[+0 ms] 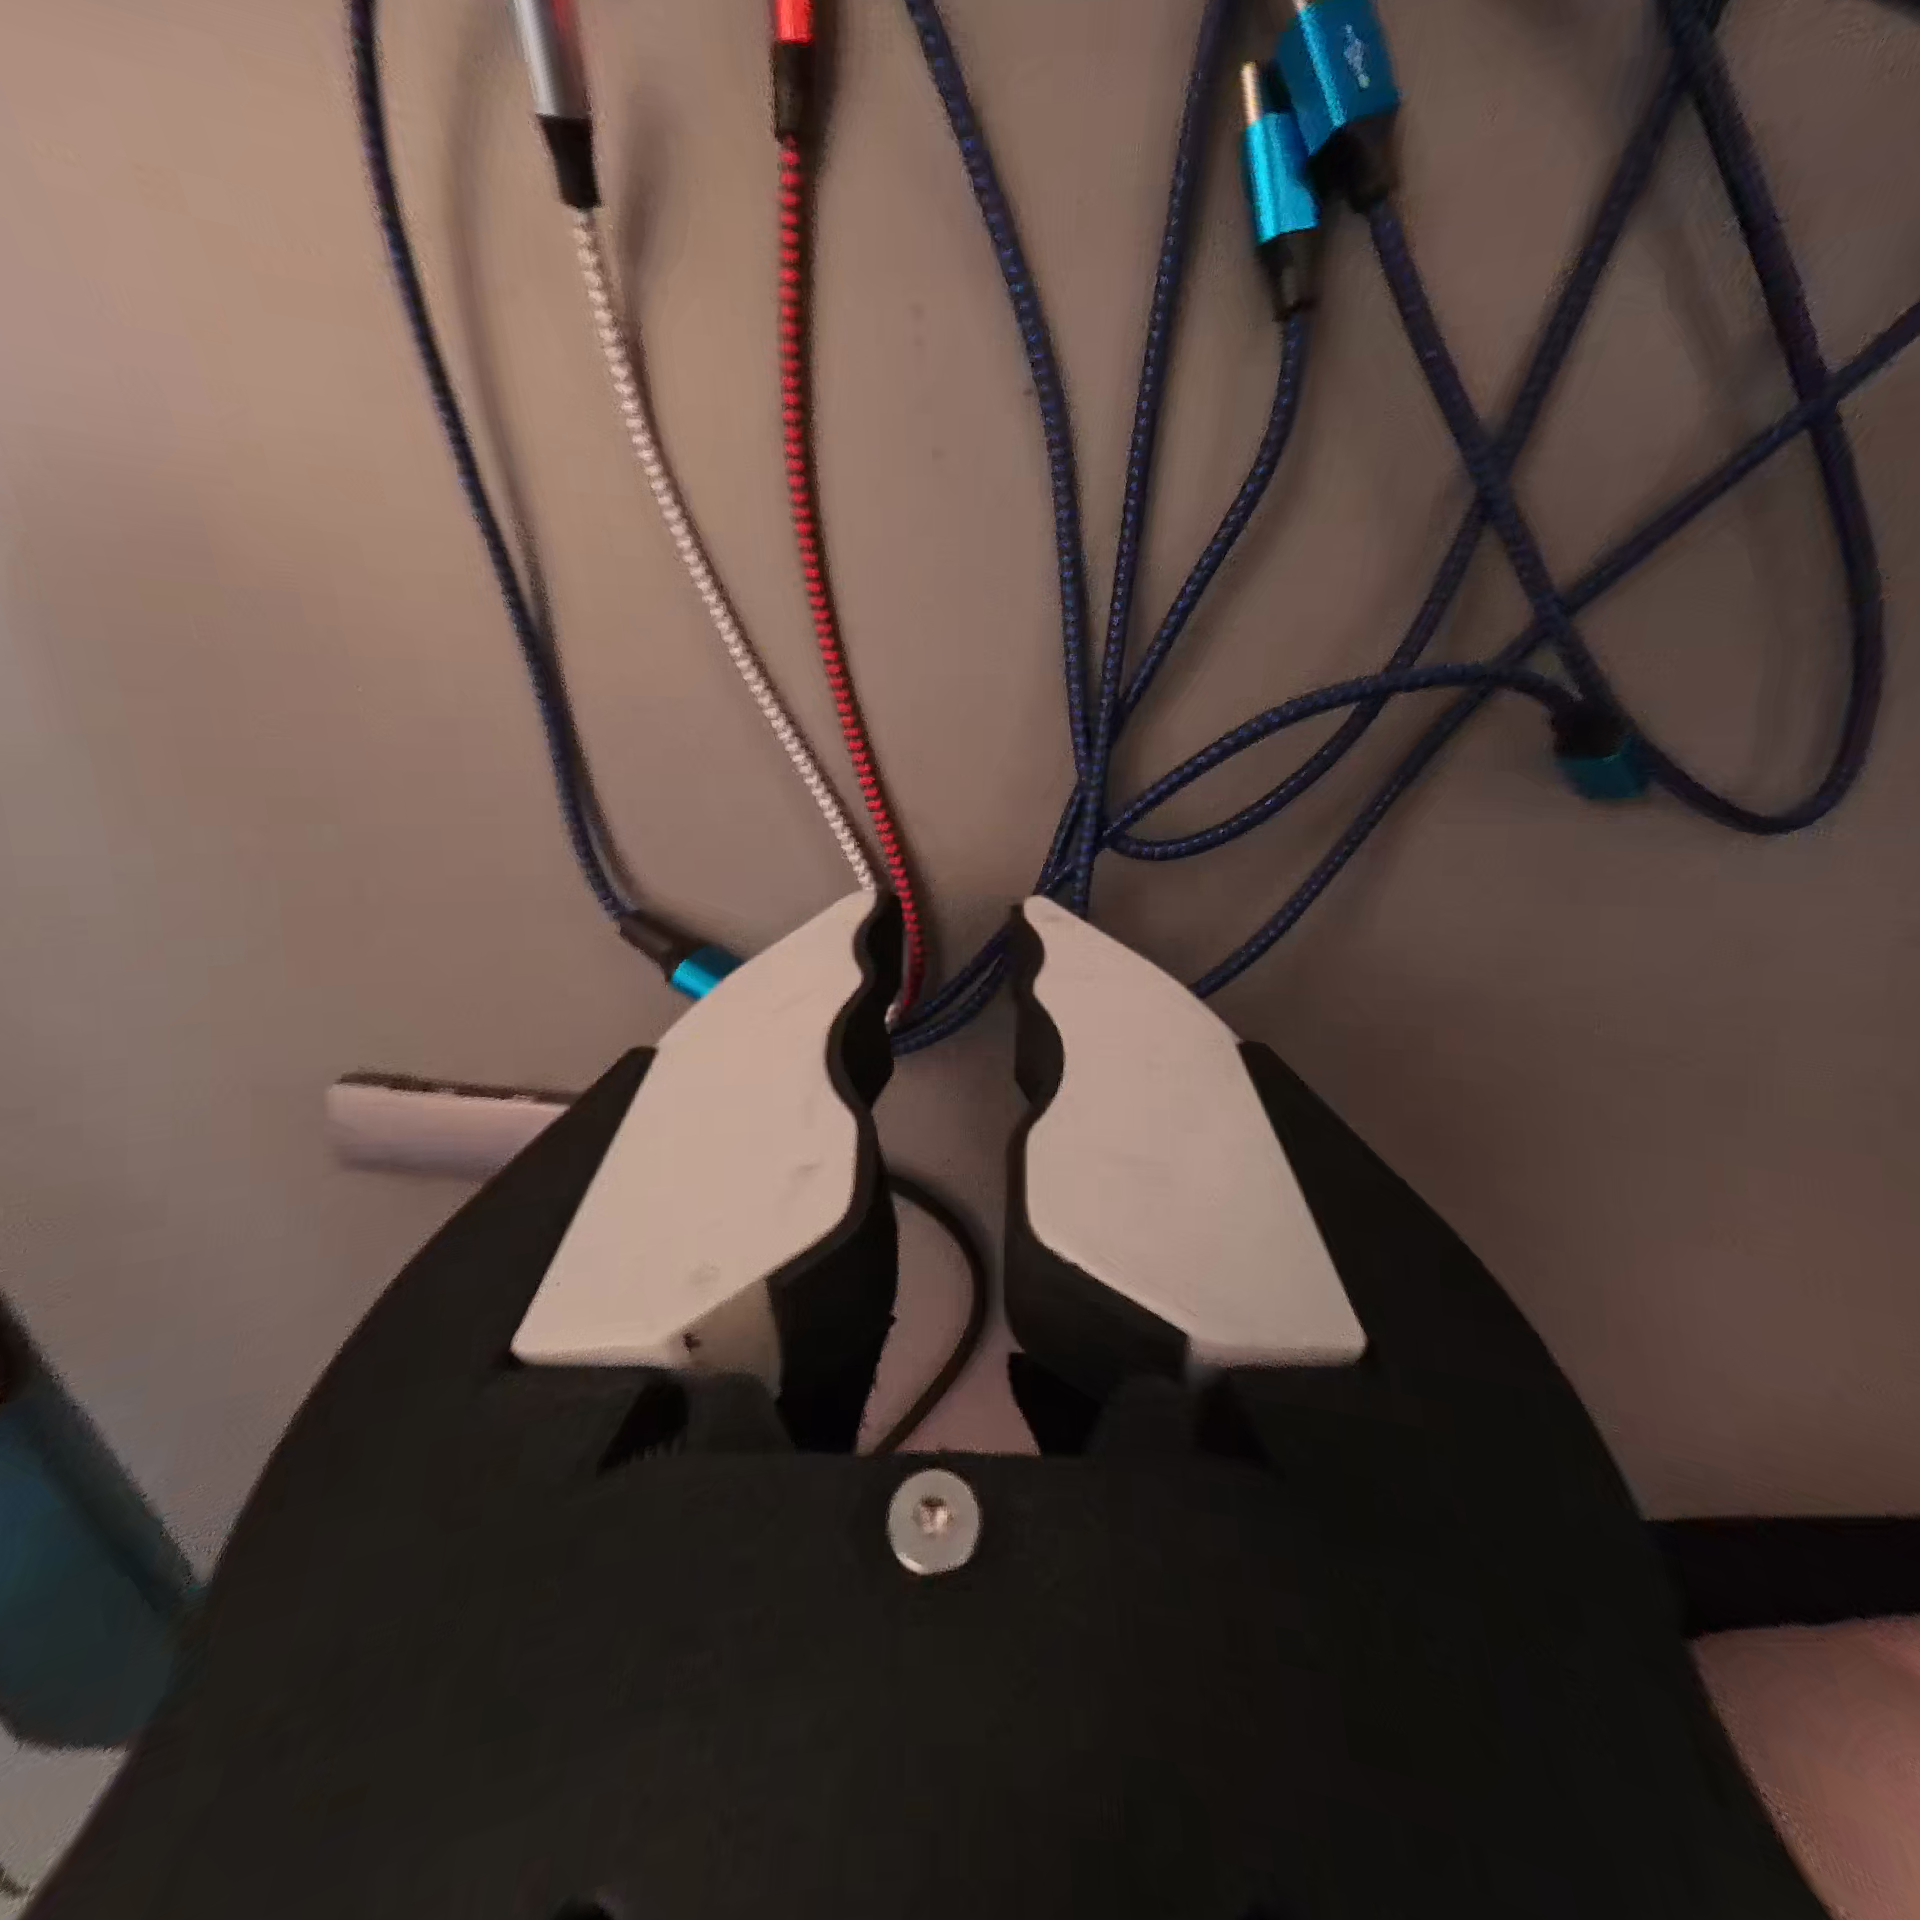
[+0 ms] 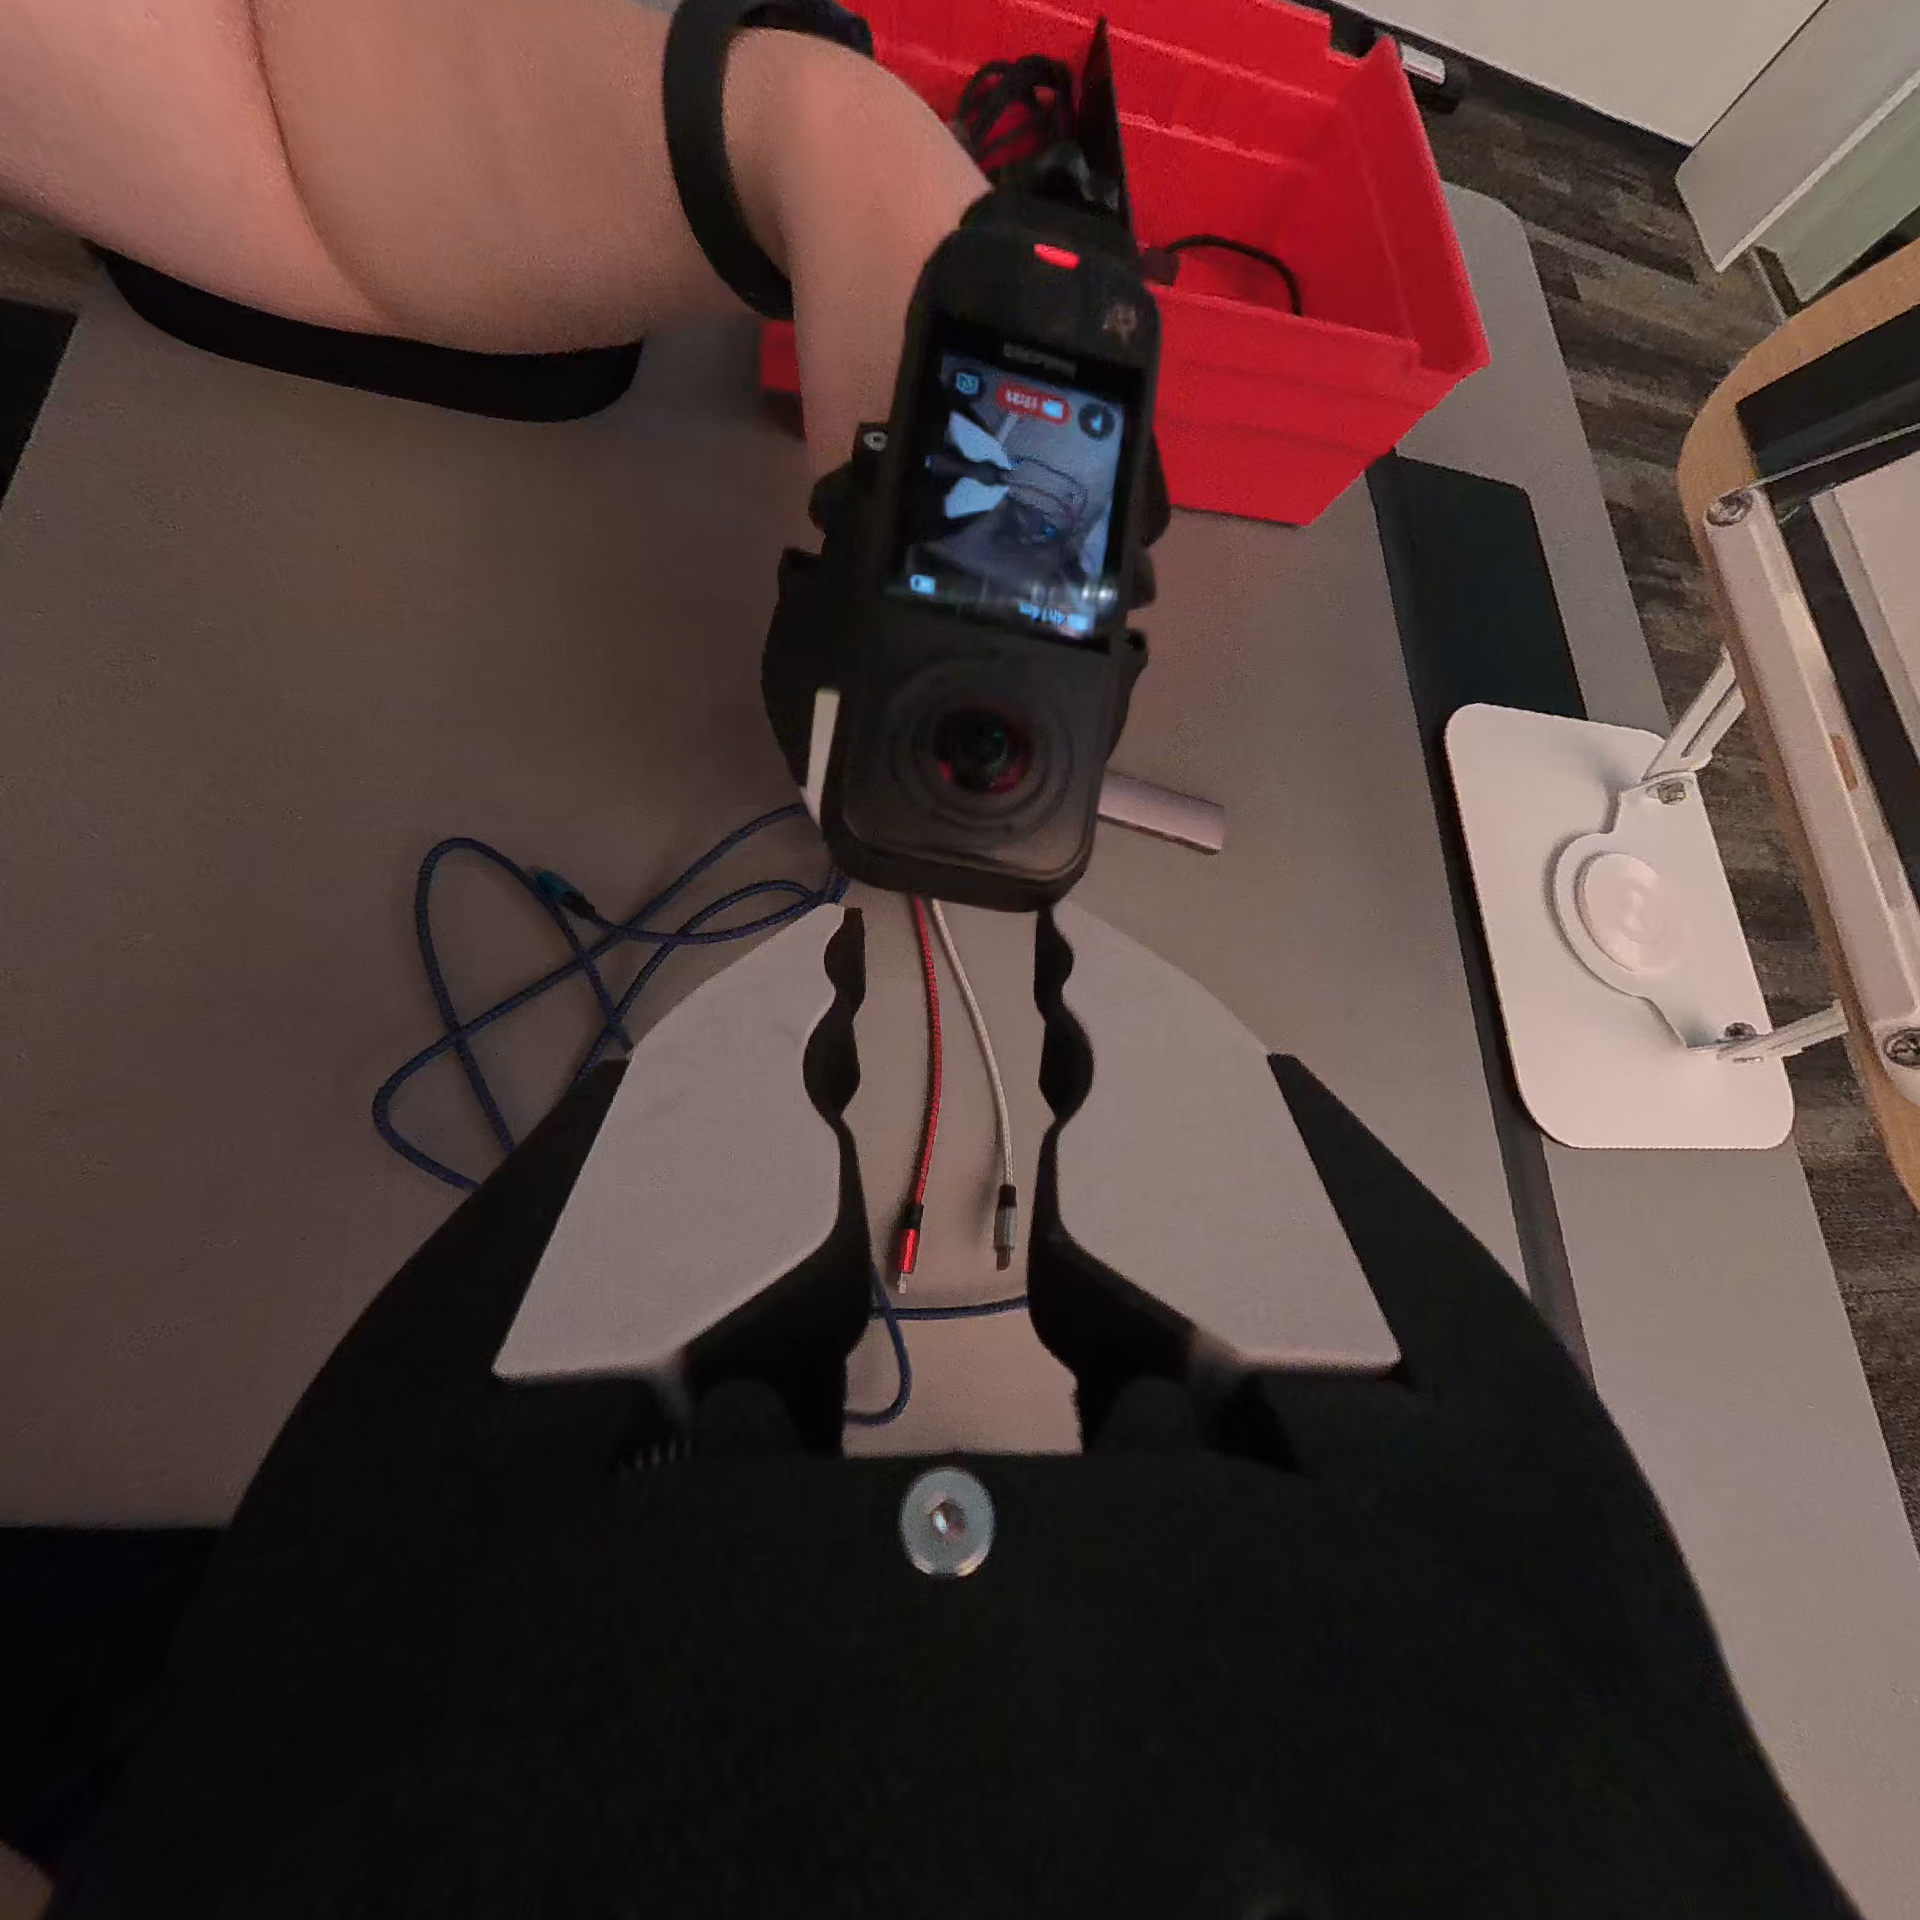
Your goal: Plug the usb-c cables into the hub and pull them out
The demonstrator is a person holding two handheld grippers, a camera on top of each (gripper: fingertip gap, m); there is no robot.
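In the left wrist view my left gripper (image 1: 951,914) is open a little and hovers over a bundle of braided cables on the grey table (image 1: 260,623). A red cable (image 1: 805,540), a silver cable (image 1: 665,488) and several blue cables (image 1: 1132,499) run under its tips. Blue plugs (image 1: 1309,135) lie at the top right. The pale hub (image 1: 436,1127) lies left of the fingers, with nothing seen plugged in. In the right wrist view my right gripper (image 2: 948,925) is open and empty above the loose plug ends of the red cable (image 2: 909,1242) and the silver cable (image 2: 1005,1226). The hub (image 2: 1164,810) is partly hidden.
The left gripper's camera body (image 2: 977,623) and a person's arm (image 2: 416,156) face the right gripper closely. A red bin (image 2: 1299,312) with cables stands at the table's far side. A white stand base (image 2: 1579,935) sits at the right edge. Blue cable loops (image 2: 499,987) lie to the left. The gap from one gripper's tips to the other's is roughly 15 centimetres. To reach the pale hub (image 1: 436,1127) in a straight line is about 12 centimetres for my left fingers, about 20 centimetres for my right. It is also in sight in the right wrist view (image 2: 1174,818).
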